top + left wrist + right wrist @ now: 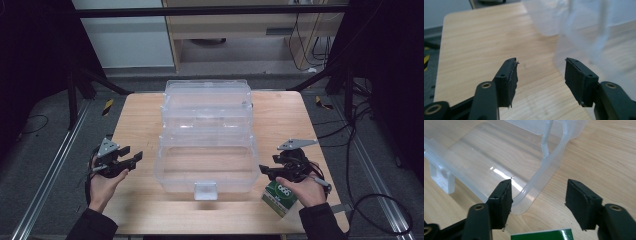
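Observation:
A clear plastic storage box (207, 125) stands in the middle of the wooden table (140, 115). Its see-through front part (486, 152) lies low towards me, with a white latch (205, 190) on its near edge. My left gripper (131, 154) hovers just left of the box, open, with bare wood between its jaws (541, 67). My right gripper (268, 167) is at the box's near right corner, also open (539, 187). The clear rim's rounded corner (524, 205) lies just beyond its left jaw, untouched. A green and white carton (280, 197) sits under my right hand.
The carton's green top edge (541, 235) shows just below the right jaws. Bare wood lies left of the box (474, 37) and to its right (604, 152). Dark floor, metal rails (50, 170) and cables (370, 200) surround the table.

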The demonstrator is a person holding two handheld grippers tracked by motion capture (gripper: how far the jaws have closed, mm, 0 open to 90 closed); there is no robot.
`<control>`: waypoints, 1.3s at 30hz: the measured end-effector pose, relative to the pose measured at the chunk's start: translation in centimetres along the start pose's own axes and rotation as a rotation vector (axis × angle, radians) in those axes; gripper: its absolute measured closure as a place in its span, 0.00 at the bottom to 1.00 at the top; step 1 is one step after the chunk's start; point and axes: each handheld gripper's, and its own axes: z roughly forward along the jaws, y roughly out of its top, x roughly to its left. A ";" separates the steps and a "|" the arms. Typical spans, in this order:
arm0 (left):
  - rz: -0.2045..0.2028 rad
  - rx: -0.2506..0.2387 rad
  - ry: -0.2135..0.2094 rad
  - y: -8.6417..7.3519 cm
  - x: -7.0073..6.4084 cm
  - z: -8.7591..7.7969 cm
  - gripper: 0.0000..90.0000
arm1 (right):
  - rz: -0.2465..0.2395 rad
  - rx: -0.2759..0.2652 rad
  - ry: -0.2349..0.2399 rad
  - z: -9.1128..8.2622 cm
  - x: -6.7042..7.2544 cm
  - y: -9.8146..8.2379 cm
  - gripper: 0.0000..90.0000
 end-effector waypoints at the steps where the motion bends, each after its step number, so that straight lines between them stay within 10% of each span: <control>1: -0.010 0.007 0.003 -0.2 0.3 0.1 0.46 | -0.002 0.002 -0.006 -0.3 0.0 0.1 0.38; 15: -0.034 0.043 0.034 -0.8 1.5 0.7 0.43 | 0.010 0.108 -0.046 -2.7 0.0 -0.3 0.20; 39: -0.015 0.087 0.022 -1.2 1.0 1.6 0.41 | -0.024 0.352 -0.019 -1.2 -0.3 -2.1 0.09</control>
